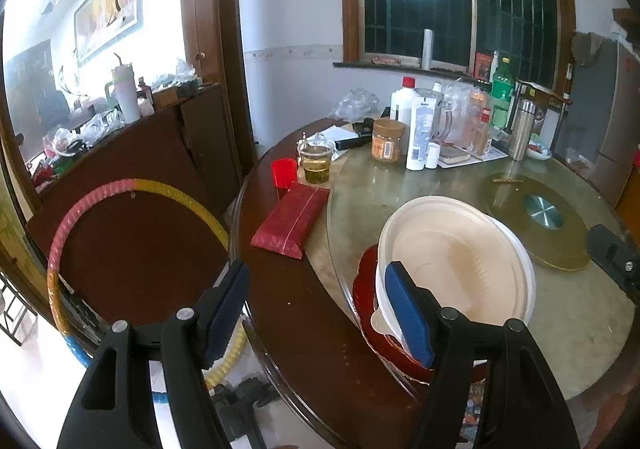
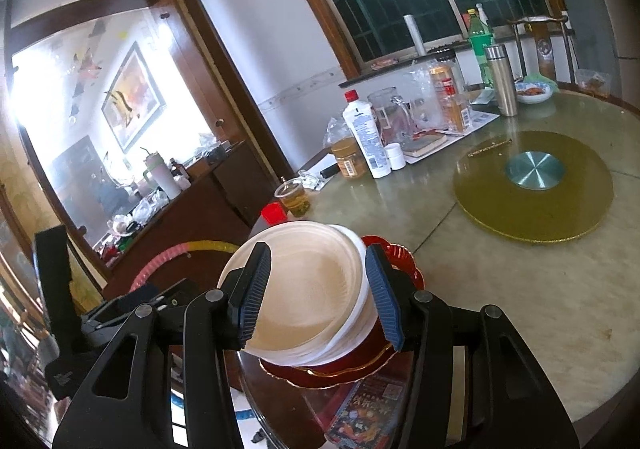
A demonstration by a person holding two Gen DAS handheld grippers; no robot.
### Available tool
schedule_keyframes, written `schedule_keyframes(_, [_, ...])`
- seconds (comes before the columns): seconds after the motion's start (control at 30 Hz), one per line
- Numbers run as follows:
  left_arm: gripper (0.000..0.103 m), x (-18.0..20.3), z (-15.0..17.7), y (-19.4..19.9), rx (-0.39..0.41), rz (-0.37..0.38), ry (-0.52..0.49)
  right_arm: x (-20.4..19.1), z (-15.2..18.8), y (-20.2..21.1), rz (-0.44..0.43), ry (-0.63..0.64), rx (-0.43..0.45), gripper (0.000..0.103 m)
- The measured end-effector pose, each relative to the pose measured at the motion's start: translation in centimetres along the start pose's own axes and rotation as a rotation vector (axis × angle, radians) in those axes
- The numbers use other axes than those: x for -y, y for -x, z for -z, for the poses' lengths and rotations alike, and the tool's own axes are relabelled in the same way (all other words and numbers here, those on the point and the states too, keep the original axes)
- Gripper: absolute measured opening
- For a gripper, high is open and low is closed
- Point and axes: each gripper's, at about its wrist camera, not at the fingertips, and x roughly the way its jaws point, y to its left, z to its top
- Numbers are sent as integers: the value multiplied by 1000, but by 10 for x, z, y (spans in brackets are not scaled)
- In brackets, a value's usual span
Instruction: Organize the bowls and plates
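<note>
So right now both tools are hanging around a stack of cream disposable bowls (image 2: pixel 308 289) that sits on a red gold-rimmed plate (image 2: pixel 396 261) near the front edge of the round desk (image 2: pixel 520 289), half on the glass top. The right tool (image 2: pixel 320 293) straddles the stack, one blue pad on either side of the bowls, about half open; from its own camera the pads look like they're right at the walls, but I honestly can't tell if they're pressing or just bracketing, so I wouldn't call it a grip. My guess is it's there to steady the pile or get ready to lift it. The left tool (image 1: pixel 320 313) is spread wide with nothing between its pads; its right pad (image 1: pixel 408 313) sits just in front of the near rim of the bowls (image 1: pixel 456 261), the other one hangs out over the desk edge. Looks like it's off the stack and clear, leaving room for the other one. The bowls are nested a bit crooked, top ones slid sideways, so I'd expect them to be light and wobbly if grabbed by the sides. The red plate (image 1: pixel 368 313) underneath pokes out toward the edge. Everything else, the red tissue pack (image 1: pixel 292 221), the cup of tea (image 1: pixel 316 163), the gold turntable (image 1: pixel 536 217), is well apart from the stack.
</note>
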Motion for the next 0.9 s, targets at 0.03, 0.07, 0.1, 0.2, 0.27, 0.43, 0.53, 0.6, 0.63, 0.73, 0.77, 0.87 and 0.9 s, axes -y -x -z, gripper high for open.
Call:
schedule_keyframes(0.03, [72,0,0,1,3,3,0,-1,1,1,-2,1,0,50])
schedule_keyframes(0.07, [74,0,0,4,8,10,2,-2,1,1,-5,2,-1,50])
schedule_keyframes(0.1, [76,0,0,6,13,15,3,-2,2,1,-8,3,-1,50])
schedule_keyframes(0.2, [76,1,0,14,30,22,0,-4,3,2,-15,8,-3,50])
schedule_keyframes(0.27, [76,3,1,19,40,23,-5,-6,4,3,-21,13,-4,50])
schedule_keyframes(0.43, [76,11,5,25,50,25,-21,-11,8,8,-22,36,8,50])
schedule_keyframes(0.53, [76,13,8,30,51,28,-26,-13,9,13,-24,43,16,50])
schedule_keyframes(0.6, [77,15,9,32,52,29,-26,-13,10,16,-23,47,22,50])
schedule_keyframes(0.63, [77,16,10,33,53,31,-25,-13,10,18,-22,48,25,50])
schedule_keyframes(0.73, [79,19,12,36,53,37,-26,-10,11,24,-21,48,30,50])
schedule_keyframes(0.77, [79,21,13,37,52,39,-27,-10,11,25,-20,46,31,50])
schedule_keyframes(0.87, [79,25,17,38,40,47,-29,-8,14,28,-21,42,30,50])
schedule_keyframes(0.9, [79,26,18,38,32,50,-29,-8,15,29,-20,41,27,50])
